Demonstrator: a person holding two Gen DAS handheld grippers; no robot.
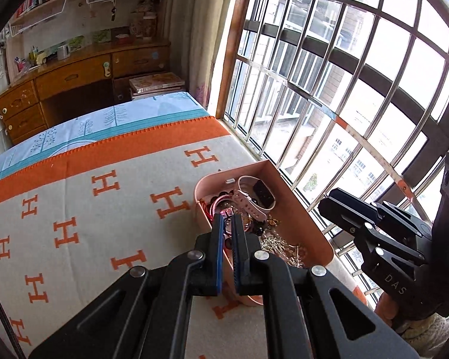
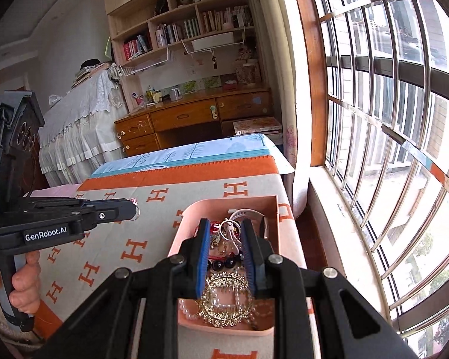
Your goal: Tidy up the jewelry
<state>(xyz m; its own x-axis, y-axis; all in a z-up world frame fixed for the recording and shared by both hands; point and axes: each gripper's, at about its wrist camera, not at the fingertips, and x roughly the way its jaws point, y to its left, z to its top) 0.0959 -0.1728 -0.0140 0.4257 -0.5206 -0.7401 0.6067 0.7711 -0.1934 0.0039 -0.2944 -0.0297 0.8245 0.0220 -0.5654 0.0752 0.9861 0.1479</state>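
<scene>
A pink tray point(image 1: 302, 218) point(image 2: 248, 202) sits on the H-pattern blanket by the window. It is full of jewellery: a pink-strapped watch point(image 1: 250, 206) point(image 2: 245, 214), dark beads point(image 2: 224, 264), a gold brooch point(image 2: 224, 296) and pearls point(image 2: 188, 311). My left gripper point(image 1: 228, 218) point(image 2: 134, 206) hangs over the tray's left edge, shut on a small pink sparkling piece. My right gripper point(image 2: 224, 224) point(image 1: 324, 203) hovers above the tray with its jaws a little apart. Nothing is pinched between them, and the tray's contents show through the gap.
The orange and beige blanket point(image 1: 89, 209) covers a bed. A barred window point(image 1: 344, 89) and its sill point(image 2: 338, 224) run along the right. A wooden desk point(image 2: 194, 116) and bookshelves stand at the far end. A hand point(image 2: 24, 278) grips the left gripper's handle.
</scene>
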